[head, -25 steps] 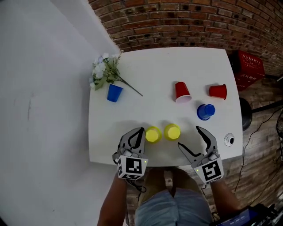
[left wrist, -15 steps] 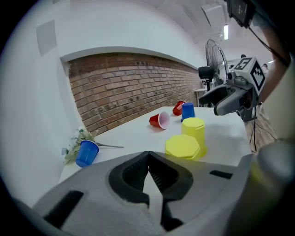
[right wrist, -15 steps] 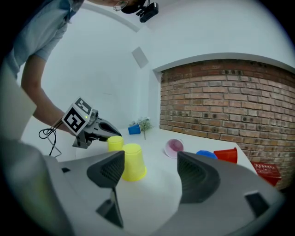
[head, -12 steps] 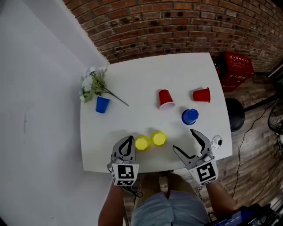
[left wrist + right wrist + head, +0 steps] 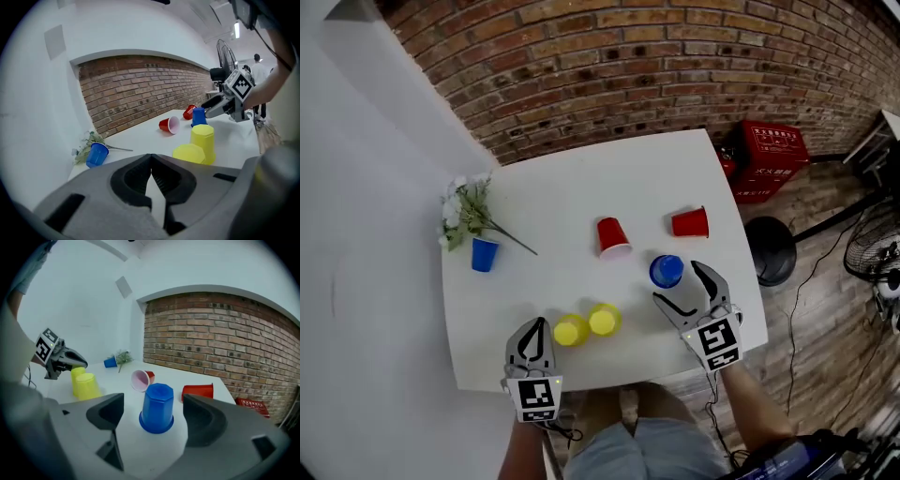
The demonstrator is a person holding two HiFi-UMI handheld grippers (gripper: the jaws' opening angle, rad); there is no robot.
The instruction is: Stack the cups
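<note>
The right gripper (image 5: pixel 679 284) had moved forward over the table (image 5: pixel 562 187). Its jaws had just been opening and stood wide, with the upturned blue cup (image 5: pixel 667 271) between their tips, untouched. The left gripper (image 5: pixel 535 328) stayed shut and empty beside the yellow cups (image 5: pixel 571 330). Two red cups (image 5: pixel 613 236) lay tipped just beyond. A second blue cup (image 5: pixel 484 254) stood by the flowers (image 5: pixel 466 211).
</note>
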